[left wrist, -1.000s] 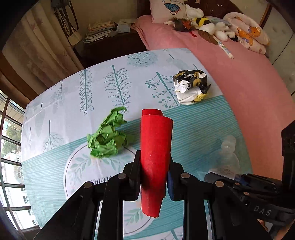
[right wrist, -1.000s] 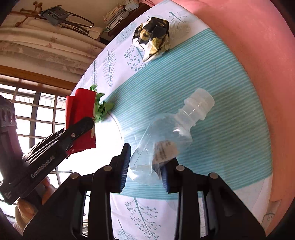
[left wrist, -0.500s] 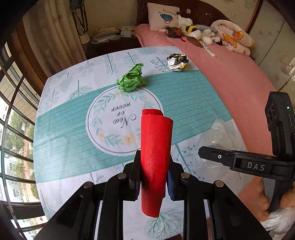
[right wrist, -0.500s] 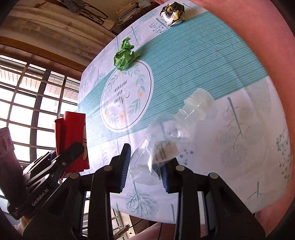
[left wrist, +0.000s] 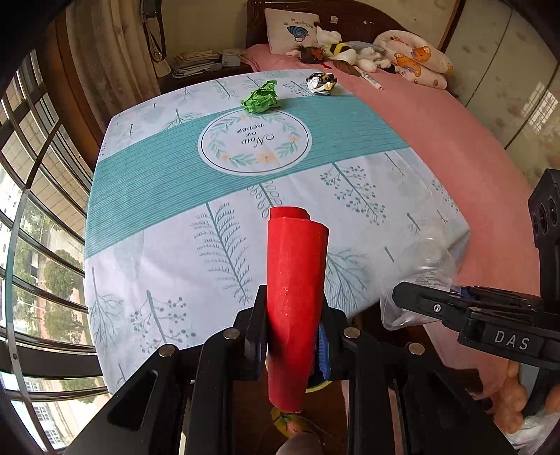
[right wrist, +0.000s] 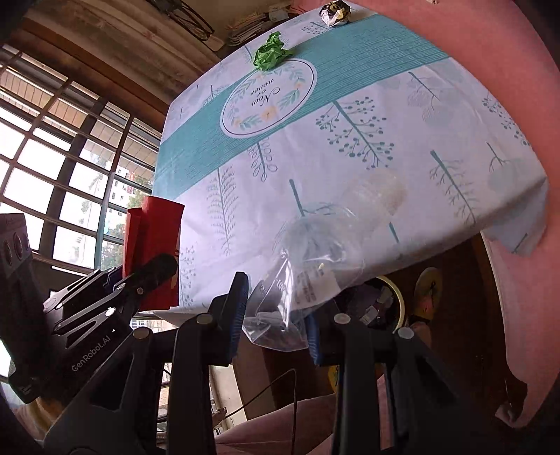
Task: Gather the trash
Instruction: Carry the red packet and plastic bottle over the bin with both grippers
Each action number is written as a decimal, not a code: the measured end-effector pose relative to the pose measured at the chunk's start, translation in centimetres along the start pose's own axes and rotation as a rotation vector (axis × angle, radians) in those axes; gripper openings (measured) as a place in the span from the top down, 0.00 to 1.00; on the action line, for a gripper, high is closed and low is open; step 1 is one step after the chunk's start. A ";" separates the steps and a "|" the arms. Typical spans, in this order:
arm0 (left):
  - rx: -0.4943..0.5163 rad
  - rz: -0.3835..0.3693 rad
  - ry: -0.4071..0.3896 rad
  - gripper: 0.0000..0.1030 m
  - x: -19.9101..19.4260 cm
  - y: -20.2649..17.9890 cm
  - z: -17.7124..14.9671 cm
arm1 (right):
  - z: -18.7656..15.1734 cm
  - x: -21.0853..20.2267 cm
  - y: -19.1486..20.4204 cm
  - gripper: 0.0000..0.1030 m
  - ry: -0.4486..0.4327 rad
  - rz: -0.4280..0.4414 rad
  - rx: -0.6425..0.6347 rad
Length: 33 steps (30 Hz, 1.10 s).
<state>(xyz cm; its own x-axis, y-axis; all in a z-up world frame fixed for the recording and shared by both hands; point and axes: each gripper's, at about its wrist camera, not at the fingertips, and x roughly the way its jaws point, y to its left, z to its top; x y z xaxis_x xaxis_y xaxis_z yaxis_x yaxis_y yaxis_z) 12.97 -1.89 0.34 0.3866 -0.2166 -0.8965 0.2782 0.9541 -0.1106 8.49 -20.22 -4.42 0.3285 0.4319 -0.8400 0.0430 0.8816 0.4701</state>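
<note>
Left wrist view, left gripper (left wrist: pixel 292 336) pinching rolled red paper (left wrist: pixel 295 280), right gripper (right wrist: pixel 274 315) clamping crumpled clear bottle (right wrist: pixel 325 255).

Red paper roll (left wrist: pixel 295 301) between the left jaws: matt, faintly grainy. Bottle (right wrist: pixel 325 259) between the right jaws: clear thin plastic, glossy, crumpled. Ahead of both jaws, surface cloth (left wrist: pixel 217 224): smooth printed fabric. Far end: green paper wad (left wrist: pixel 261 98), rough, creased; foil wrapper (left wrist: pixel 321 82), shiny.

A table under a teal-banded leaf-print tablecloth (left wrist: pixel 168 182) stands beside a pink-covered bed (left wrist: pixel 448 133) piled at its head with a pillow (left wrist: pixel 292 31) and stuffed toys (left wrist: pixel 353 52), a barred window (left wrist: pixel 31 196) alongside.
</note>
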 end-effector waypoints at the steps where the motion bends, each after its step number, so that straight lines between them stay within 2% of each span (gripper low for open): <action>1: 0.006 -0.007 0.008 0.78 -0.1 -0.1 -0.9 | -1.3 -0.1 0.1 0.74 0.004 -0.010 0.005; 5: 0.004 -0.045 0.046 0.78 -0.7 -0.4 -4.1 | -5.1 -0.1 0.0 0.74 0.043 -0.042 0.023; 10: 0.013 -0.071 0.078 0.78 -0.1 -1.8 -5.8 | -8.2 0.4 -1.0 0.74 0.091 -0.072 0.047; 16: 0.061 -0.050 0.114 0.78 2.9 -4.2 -8.4 | -10.9 2.9 -3.6 0.74 0.165 -0.100 0.076; 20: 0.068 -0.038 0.180 0.78 7.0 -5.3 -11.3 | -12.8 6.4 -6.4 0.74 0.218 -0.103 0.113; 25: 0.059 -0.011 0.278 0.78 14.0 -6.1 -15.0 | -14.6 11.9 -11.0 0.74 0.255 -0.073 0.187; 33: -0.002 0.009 0.325 0.78 23.9 -5.9 -18.0 | -15.7 20.0 -17.2 0.74 0.274 -0.083 0.206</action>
<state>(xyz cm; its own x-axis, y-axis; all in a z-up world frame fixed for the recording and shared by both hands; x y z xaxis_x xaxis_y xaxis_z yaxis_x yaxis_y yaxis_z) 4.71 -8.99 -28.17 0.0877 -0.1313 -0.9875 0.2747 0.9560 -0.1027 -0.46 -23.72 -33.57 0.0519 0.4203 -0.9059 0.2578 0.8707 0.4188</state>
